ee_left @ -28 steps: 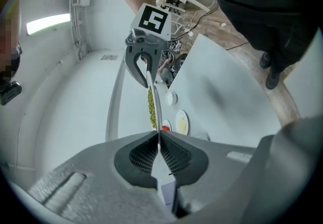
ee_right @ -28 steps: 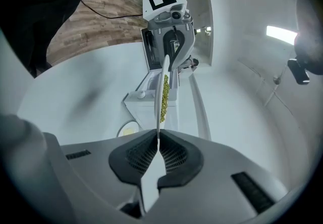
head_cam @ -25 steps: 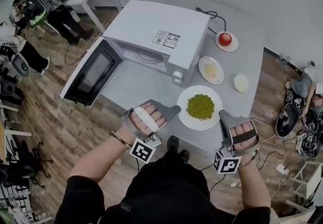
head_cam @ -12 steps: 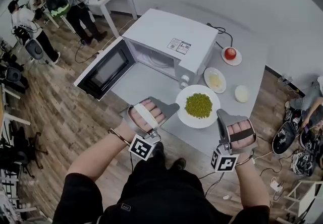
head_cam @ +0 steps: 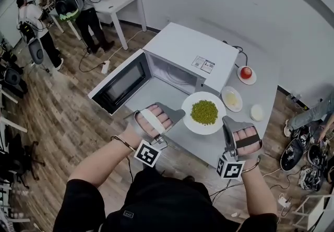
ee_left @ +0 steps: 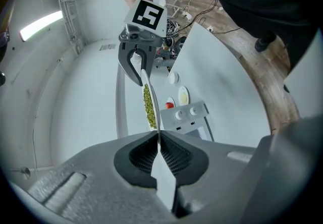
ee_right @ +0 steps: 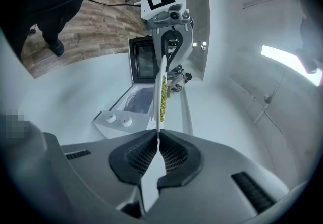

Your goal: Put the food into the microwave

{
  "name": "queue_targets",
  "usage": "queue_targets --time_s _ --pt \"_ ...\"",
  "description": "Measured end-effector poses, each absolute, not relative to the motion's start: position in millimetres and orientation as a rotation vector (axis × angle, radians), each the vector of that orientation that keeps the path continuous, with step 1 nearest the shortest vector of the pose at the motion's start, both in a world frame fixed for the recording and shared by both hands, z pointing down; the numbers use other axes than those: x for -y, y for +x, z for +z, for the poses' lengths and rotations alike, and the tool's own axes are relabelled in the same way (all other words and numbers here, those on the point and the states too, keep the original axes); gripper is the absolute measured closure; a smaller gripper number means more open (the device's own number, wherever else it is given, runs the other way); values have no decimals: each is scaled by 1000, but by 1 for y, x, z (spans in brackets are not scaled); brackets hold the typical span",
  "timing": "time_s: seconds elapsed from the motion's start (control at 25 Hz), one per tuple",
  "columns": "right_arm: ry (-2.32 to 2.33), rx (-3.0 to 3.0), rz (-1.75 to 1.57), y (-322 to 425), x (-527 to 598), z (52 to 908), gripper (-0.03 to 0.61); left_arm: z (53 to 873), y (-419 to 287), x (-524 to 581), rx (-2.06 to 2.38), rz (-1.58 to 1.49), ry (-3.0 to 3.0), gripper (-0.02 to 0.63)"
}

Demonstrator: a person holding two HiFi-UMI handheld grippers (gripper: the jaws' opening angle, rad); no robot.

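Observation:
A white plate of green peas (head_cam: 204, 112) hangs just above the grey table (head_cam: 156, 95), held level between my two grippers. My left gripper (head_cam: 180, 115) is shut on the plate's left rim and my right gripper (head_cam: 227, 120) on its right rim. In the left gripper view the plate (ee_left: 150, 103) runs edge-on from the shut left gripper (ee_left: 158, 140) to the right gripper (ee_left: 139, 64) opposite. The right gripper view shows the plate (ee_right: 162, 94) the same way, from the right gripper (ee_right: 157, 140). The white microwave (head_cam: 188, 58) stands just behind, its door (head_cam: 122, 82) swung open to the left.
On the table's right lie a plate with a red apple (head_cam: 246, 73), a small plate of pale food (head_cam: 231, 98) and a white round thing (head_cam: 256, 112). People stand by a white table (head_cam: 122, 3) at the back left. Bags lie on the floor at right (head_cam: 295, 152).
Both grippers have lifted the plate of peas off the table and carried it toward the microwave's front. The microwave door stays open.

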State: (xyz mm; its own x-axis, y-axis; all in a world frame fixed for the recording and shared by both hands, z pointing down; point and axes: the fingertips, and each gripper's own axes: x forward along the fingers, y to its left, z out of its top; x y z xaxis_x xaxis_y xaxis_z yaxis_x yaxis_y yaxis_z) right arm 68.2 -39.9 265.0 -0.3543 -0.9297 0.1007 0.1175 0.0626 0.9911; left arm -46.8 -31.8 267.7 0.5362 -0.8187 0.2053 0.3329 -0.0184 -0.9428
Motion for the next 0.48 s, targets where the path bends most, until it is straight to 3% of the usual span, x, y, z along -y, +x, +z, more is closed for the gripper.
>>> queue_targets --time_s 0.48 --pt "970 1358 -1303 -63 70 277 555 267 -177 81 -437 -940 -1247 592"
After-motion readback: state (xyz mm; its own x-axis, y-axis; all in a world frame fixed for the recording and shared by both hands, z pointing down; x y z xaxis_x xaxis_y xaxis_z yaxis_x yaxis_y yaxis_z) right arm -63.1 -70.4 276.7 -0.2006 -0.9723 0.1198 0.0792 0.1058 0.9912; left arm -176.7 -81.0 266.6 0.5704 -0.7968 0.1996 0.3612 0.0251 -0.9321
